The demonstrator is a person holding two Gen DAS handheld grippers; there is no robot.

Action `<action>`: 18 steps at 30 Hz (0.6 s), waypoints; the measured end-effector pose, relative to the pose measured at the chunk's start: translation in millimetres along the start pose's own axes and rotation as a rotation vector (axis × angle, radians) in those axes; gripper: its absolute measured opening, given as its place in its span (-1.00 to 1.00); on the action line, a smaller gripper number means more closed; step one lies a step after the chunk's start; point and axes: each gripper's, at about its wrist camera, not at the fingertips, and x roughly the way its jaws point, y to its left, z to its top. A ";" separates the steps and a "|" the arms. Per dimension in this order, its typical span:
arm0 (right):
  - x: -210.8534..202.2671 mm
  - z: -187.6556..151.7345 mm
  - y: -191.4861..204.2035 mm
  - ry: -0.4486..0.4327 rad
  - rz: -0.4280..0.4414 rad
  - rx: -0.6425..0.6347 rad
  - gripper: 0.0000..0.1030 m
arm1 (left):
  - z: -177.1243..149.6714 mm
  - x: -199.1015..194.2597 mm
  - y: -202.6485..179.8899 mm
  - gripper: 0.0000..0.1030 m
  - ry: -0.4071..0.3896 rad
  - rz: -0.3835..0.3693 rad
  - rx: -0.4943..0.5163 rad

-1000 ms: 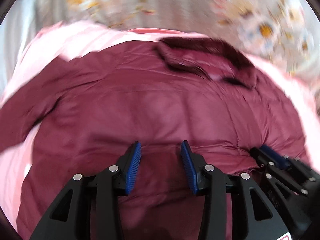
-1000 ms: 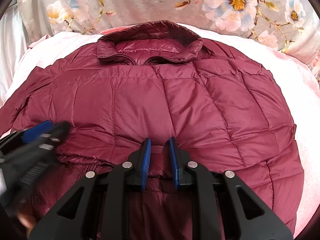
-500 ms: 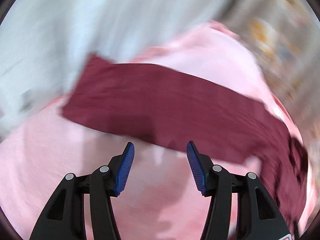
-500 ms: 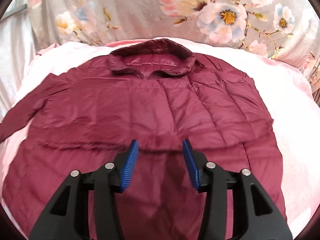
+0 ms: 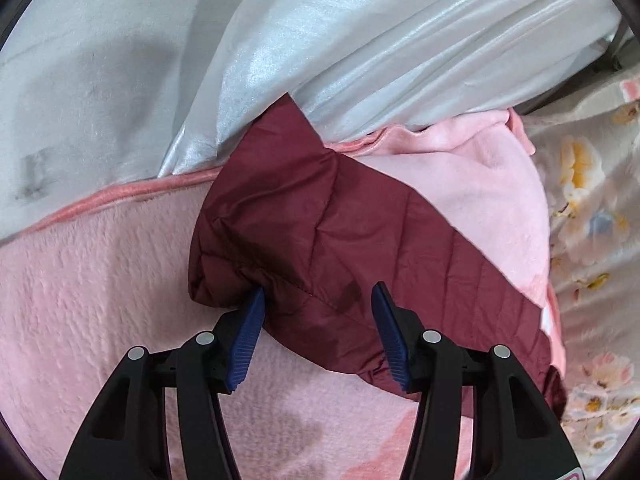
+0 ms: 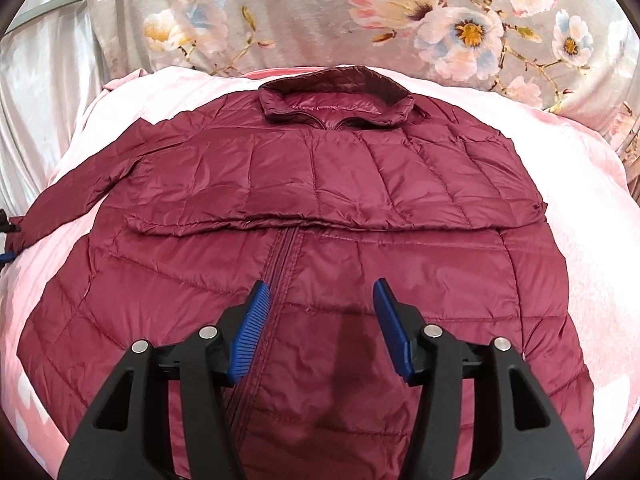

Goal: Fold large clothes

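Observation:
A maroon quilted jacket (image 6: 320, 208) lies flat on a pink blanket (image 6: 580, 200), collar at the far side, zipper facing up. Its right sleeve is folded across the chest. Its left sleeve (image 5: 328, 240) stretches out to the left, cuff end near the blanket's edge. My left gripper (image 5: 318, 320) is open and straddles this sleeve near its cuff, the left fingertip touching the cloth. My right gripper (image 6: 320, 316) is open and empty, hovering over the lower front of the jacket next to the zipper.
A silvery white sheet (image 5: 360, 40) lies beyond the blanket's edge by the sleeve cuff. Floral grey fabric (image 6: 400, 12) rises behind the jacket's collar and also shows in the left wrist view (image 5: 592, 220).
My left gripper swung left from the jacket's body out to the left sleeve cuff. My right gripper opened, let go of the folded sleeve on the chest, and pulled back.

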 end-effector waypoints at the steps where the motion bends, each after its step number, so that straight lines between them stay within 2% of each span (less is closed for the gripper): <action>1: -0.7 -0.6 -0.7 -0.002 0.001 0.001 0.03 | 0.0 0.8 -2.2 -0.08 0.001 -0.009 0.005; 2: -1.0 -1.1 -0.8 -0.003 0.002 0.002 0.04 | 0.2 2.9 -4.7 -0.47 0.003 -0.013 0.019; 3: -1.6 -1.7 -0.8 -0.004 0.004 0.005 0.04 | 0.6 6.2 -9.2 -0.95 0.008 -0.013 0.045; 5: -2.7 -2.4 -0.5 -0.004 0.005 0.006 0.04 | 0.0 9.7 -19.3 -0.97 0.010 -0.007 0.087; 7: -2.8 -2.3 -0.7 -0.006 0.004 0.007 0.04 | -5.3 -0.8 -42.1 -0.98 -0.047 0.005 0.170; 10: -5.2 -3.3 -3.3 -0.009 0.003 0.016 0.04 | -24.7 -34.9 -102.1 -0.99 -0.142 -0.043 0.355; 14: -9.2 -6.0 -8.2 -0.014 0.001 0.035 0.05 | -68.5 -83.6 -187.9 -0.99 -0.221 -0.170 0.582; 18: -14.5 -8.1 -16.7 -0.022 0.000 0.060 0.05 | -144.5 -122.0 -278.9 -0.99 -0.238 -0.340 0.812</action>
